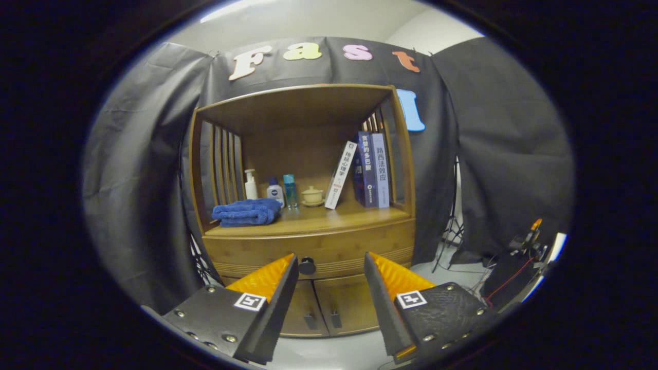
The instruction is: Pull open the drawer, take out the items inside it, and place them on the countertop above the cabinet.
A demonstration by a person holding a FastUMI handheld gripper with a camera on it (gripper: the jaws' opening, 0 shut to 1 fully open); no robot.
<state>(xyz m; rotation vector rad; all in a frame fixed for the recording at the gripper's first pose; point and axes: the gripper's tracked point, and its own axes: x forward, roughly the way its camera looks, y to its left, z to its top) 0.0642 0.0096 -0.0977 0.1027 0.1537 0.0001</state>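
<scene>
I should line my tongs squarely on the small dark round knob, close both fingers on it, then pull straight back. The fingers stand apart, gripping nothing. The knob sits mid-front on the closed wooden drawer under the cabinet's countertop edge, just beside the left fingertip, probably not yet between them; depth is hard to judge here.

Wooden drawer closed beneath the countertop, knob forward.
</scene>
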